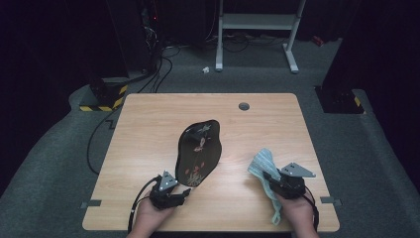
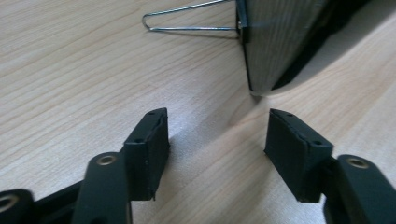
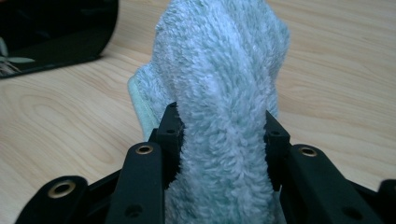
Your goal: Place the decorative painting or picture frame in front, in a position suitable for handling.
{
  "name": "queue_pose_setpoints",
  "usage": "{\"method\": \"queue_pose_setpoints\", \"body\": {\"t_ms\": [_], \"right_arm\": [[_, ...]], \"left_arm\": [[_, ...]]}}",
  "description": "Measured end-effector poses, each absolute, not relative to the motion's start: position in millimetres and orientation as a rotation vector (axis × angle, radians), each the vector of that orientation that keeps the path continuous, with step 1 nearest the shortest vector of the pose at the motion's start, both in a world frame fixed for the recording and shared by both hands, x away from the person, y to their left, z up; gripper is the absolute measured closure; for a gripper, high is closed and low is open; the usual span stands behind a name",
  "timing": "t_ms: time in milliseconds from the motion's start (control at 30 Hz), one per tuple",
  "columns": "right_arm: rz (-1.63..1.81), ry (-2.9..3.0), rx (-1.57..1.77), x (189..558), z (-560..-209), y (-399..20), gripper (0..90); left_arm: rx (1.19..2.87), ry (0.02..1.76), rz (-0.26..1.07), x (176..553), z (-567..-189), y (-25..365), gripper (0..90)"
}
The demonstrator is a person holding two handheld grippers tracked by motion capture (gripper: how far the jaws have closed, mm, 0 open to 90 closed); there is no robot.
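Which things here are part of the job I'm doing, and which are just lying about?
In the job:
- black plate, standing on a wire stand
- pale blue cloth, gripped in the right claw
- left claw, open near the plate's edge

Lying about:
- white frame on the floor
- cables

Wooden table (image 1: 148, 129), black plate (image 1: 198, 151) standing, left gripper (image 1: 184, 194) beside it, right gripper (image 1: 267, 174) holding cloth (image 1: 261, 163)
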State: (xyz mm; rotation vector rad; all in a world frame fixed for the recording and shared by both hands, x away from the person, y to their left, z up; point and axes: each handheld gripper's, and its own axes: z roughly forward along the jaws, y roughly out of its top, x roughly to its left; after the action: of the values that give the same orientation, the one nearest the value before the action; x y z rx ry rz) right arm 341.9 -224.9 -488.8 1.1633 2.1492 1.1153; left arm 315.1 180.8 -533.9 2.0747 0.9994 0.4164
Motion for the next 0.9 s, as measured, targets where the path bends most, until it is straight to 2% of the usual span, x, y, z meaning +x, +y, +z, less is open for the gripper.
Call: {"method": "queue_pose_setpoints", "body": {"t_ms": [167,233,333,567,767,900], "right_arm": [[1.186,2.151,1.136,339.2,-470.1,-207.9,61.8],[1.243,2.149,1.089,336.3,-455.3,-193.2,61.8],[1.281,2.143,1.025,331.5,-441.2,-177.9,61.9],[1.354,2.155,0.910,325.6,-419.5,-152.5,61.8],[1.416,2.163,0.803,330.9,-397.6,-126.9,61.8],[1.413,2.180,0.748,337.9,-388.6,-111.5,61.8]], "left_arm": [[2.044,0.937,0.420,312.4,-532.4,182.2,40.5],[2.019,0.912,0.437,309.4,-529.1,181.8,36.4],[1.963,0.890,0.443,303.8,-518.8,183.0,34.8],[1.845,0.885,0.492,294.8,-499.7,186.5,35.3],[1.740,0.910,0.508,306.1,-489.3,183.3,42.6],[1.747,0.871,0.537,306.2,-488.0,180.0,50.1]]}}
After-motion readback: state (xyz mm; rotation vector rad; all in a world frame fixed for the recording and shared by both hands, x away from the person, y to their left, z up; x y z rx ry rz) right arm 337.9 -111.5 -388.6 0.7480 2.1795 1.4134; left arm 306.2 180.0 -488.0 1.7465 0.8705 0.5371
